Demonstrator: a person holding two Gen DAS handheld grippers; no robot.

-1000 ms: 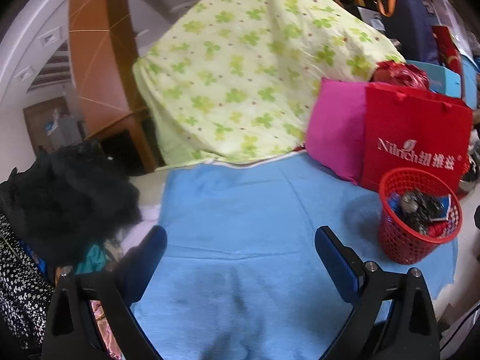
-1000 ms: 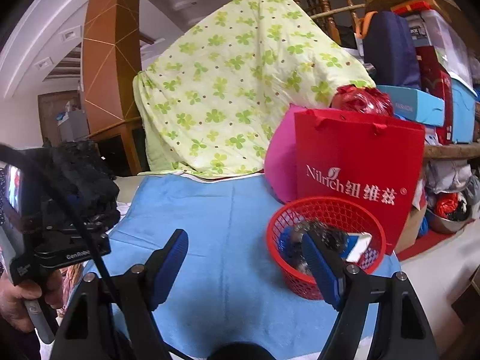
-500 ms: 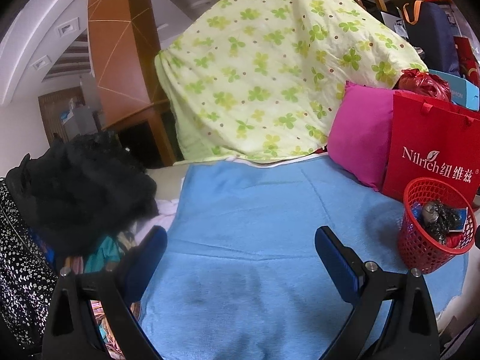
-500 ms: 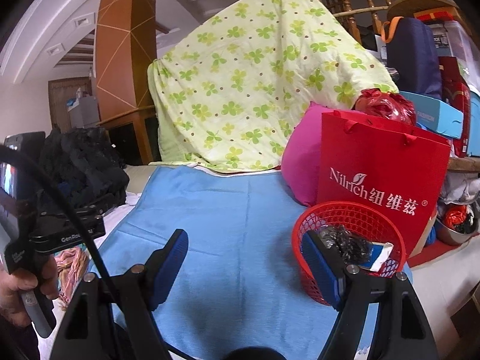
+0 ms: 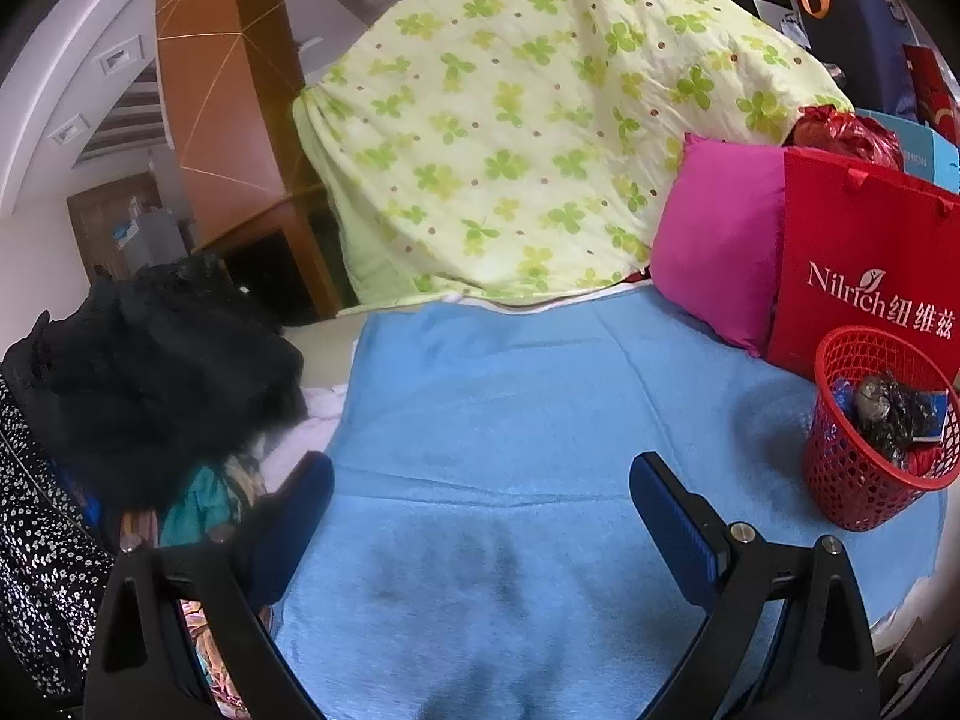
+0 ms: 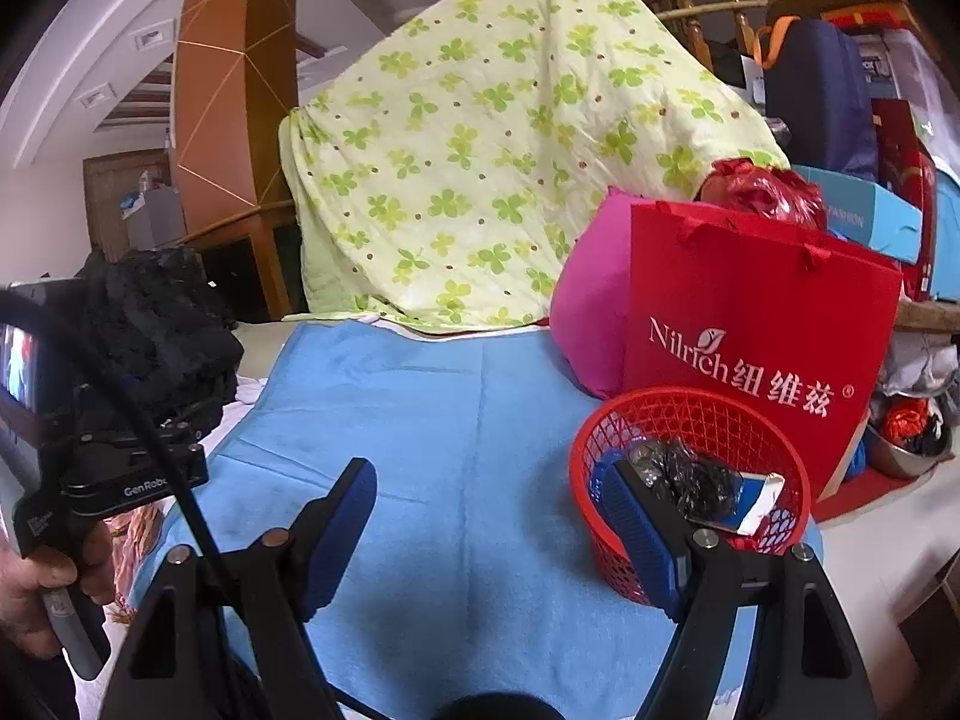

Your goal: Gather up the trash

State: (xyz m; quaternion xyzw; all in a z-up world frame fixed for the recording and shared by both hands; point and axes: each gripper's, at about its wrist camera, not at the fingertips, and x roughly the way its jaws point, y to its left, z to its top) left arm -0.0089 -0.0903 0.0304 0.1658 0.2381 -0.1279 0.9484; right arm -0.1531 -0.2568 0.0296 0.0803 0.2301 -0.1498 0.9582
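A red mesh basket (image 5: 864,480) (image 6: 714,414) stands at the right edge of the blue towel (image 5: 510,408) (image 6: 420,420). It holds crumpled black plastic (image 6: 690,474) and a blue-and-white carton (image 6: 756,495). My left gripper (image 5: 480,498) hangs open over bare towel, well left of the basket, with nothing between its fingers. My right gripper (image 6: 492,510) is open too and empty. Its right finger (image 6: 636,528) overlaps the basket's near rim in the picture. The left gripper's handle, held by a hand (image 6: 36,594), shows at the left of the right wrist view.
Behind the basket lean a red paper bag (image 6: 756,324) and a pink cushion (image 5: 714,240). A green clover-print quilt (image 5: 540,120) rises at the back. Dark clothes (image 5: 150,360) pile up at the left. Boxes and bags crowd the right, past the towel's edge.
Both views have swung a little: the basket, bag and cushion have slid right in the pictures, and the left view's clothes pile has grown larger. Both grippers stay open and empty.
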